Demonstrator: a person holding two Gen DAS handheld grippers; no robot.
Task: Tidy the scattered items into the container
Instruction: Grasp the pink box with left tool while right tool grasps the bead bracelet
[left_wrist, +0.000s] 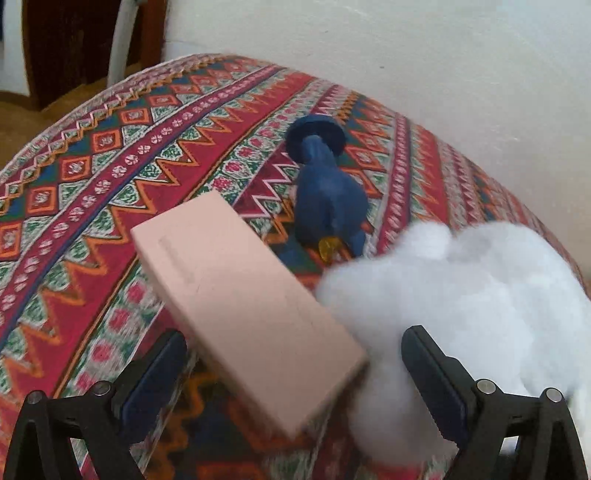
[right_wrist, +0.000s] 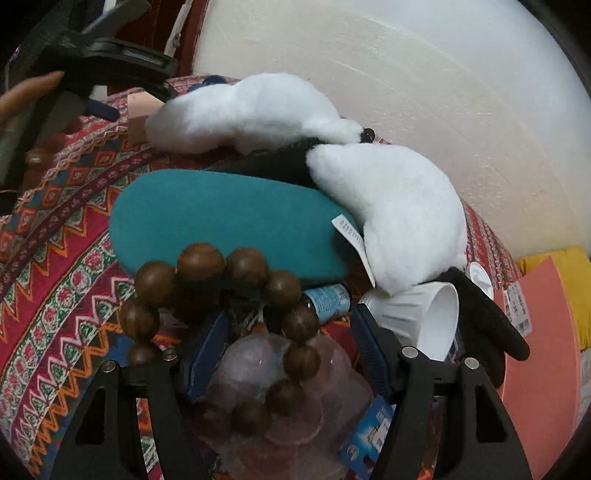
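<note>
In the left wrist view a pink box (left_wrist: 236, 306) lies between my open left gripper's (left_wrist: 295, 365) fingers, touching neither pad. A white plush toy (left_wrist: 461, 295) sits against the right finger. A dark blue figure (left_wrist: 325, 192) lies beyond. In the right wrist view my right gripper (right_wrist: 291, 343) stands open around a wooden bead bracelet (right_wrist: 229, 306) and a clear pinkish plastic item (right_wrist: 280, 398). A teal case (right_wrist: 229, 221), the plush toy (right_wrist: 332, 155) and a white cup (right_wrist: 424, 314) lie ahead.
A patterned red cloth (left_wrist: 110, 206) covers the surface. A white wall (left_wrist: 406, 55) stands behind. A small blue tube (right_wrist: 328, 299) lies by the cup. An orange-pink board (right_wrist: 543, 350) and a yellow thing (right_wrist: 576, 288) sit at the right. The left gripper's body (right_wrist: 92, 55) shows at upper left.
</note>
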